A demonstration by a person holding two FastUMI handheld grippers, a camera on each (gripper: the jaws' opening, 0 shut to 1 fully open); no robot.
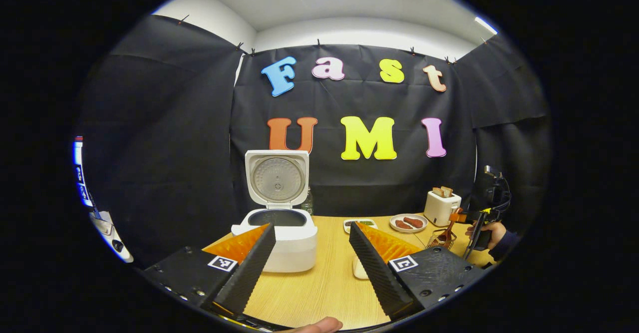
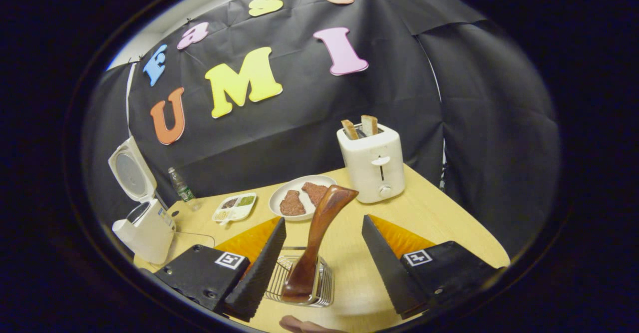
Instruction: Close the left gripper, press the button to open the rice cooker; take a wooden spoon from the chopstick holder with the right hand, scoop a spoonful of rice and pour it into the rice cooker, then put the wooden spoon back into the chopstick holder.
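Observation:
The white rice cooker (image 1: 284, 245) stands open on the wooden table, its lid (image 1: 277, 177) upright. My left gripper (image 1: 312, 225) is open, a short way in front of the cooker and to its right, with nothing between its fingers. In the right gripper view a dark wooden spoon (image 2: 319, 233) stands, leaning right, in a wire chopstick holder (image 2: 322, 280). My right gripper (image 2: 324, 219) is open, with a finger on either side of the spoon's handle and neither touching it. The rice cooker (image 2: 145, 225) is far left there. The left gripper view shows the right gripper (image 1: 477, 223) held by a hand over the holder (image 1: 442, 238).
A white toaster (image 2: 372, 161) with bread stands at the back right. Beside it are a plate of meat (image 2: 277, 195), a small divided tray (image 2: 234, 207) and a bottle (image 2: 182, 188). A small white object (image 1: 359, 268) lies partly behind my left gripper's right finger.

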